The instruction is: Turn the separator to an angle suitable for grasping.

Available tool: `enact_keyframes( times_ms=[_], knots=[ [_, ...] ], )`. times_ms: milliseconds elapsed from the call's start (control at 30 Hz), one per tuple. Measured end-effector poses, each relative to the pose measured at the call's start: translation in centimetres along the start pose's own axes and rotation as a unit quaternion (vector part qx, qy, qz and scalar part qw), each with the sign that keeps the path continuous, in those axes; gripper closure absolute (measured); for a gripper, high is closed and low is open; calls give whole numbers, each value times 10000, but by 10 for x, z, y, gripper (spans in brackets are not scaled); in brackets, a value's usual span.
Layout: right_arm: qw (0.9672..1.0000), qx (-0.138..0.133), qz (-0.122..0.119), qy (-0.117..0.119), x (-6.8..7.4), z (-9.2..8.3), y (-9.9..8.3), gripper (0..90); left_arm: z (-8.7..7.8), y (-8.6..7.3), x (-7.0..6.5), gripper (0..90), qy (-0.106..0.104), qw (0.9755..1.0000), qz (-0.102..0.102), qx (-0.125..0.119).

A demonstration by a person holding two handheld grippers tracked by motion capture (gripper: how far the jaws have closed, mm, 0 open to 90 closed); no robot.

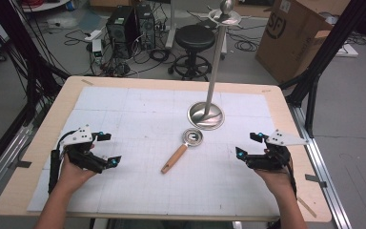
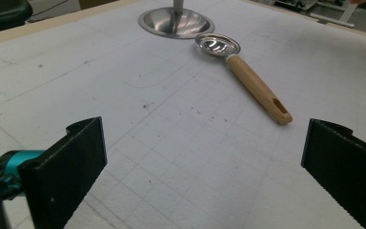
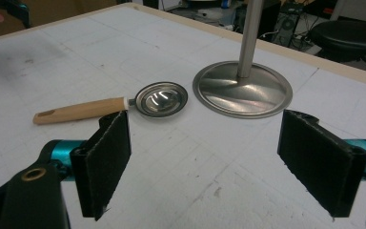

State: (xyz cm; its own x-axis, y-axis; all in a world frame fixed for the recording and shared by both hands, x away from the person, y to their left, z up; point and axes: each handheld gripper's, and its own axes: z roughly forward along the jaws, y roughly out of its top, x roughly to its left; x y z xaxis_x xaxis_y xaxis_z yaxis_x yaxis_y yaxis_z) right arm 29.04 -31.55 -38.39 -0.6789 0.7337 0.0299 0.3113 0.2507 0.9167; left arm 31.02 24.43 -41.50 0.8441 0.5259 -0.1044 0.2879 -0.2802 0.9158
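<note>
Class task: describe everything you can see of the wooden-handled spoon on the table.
The spoon has a round, shiny metal bowl facing up and a light wooden handle with a slot near its end. It lies flat on the white gridded mat, mid-table, its bowl close beside the metal stand's base; whether they touch is unclear. Its handle points back towards the person. Neither gripper touches it.

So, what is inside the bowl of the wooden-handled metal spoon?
Nothing: the wooden-handled metal spoon has an empty, shiny bowl showing reflections. The white gridded mat beneath it is covered.
</note>
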Motion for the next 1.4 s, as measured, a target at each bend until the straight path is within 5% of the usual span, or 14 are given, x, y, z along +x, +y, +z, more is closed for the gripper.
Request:
enact_keyframes(
  times_ms=[233, 833, 1100, 1400],
  knots=[
    [9999, 79, 117, -46, -6, -1, -4, 175, 5, 0, -3, 19, -14, 9999, 61, 144],
    [9995, 274, -53, -171, -4, 1, -6, 175, 34, 9, -19, 19, -214, 9993, 84, 284],
    [9996, 240, -8, -160, -5, 1, -5, 175, 54, 12, -24, 20, -264, 9991, -62, 321],
    [9997, 161, 74, -146, -6, -1, -5, 175, 81, 23, -36, 122, -396, 9983, 130, 405]
  ],
)
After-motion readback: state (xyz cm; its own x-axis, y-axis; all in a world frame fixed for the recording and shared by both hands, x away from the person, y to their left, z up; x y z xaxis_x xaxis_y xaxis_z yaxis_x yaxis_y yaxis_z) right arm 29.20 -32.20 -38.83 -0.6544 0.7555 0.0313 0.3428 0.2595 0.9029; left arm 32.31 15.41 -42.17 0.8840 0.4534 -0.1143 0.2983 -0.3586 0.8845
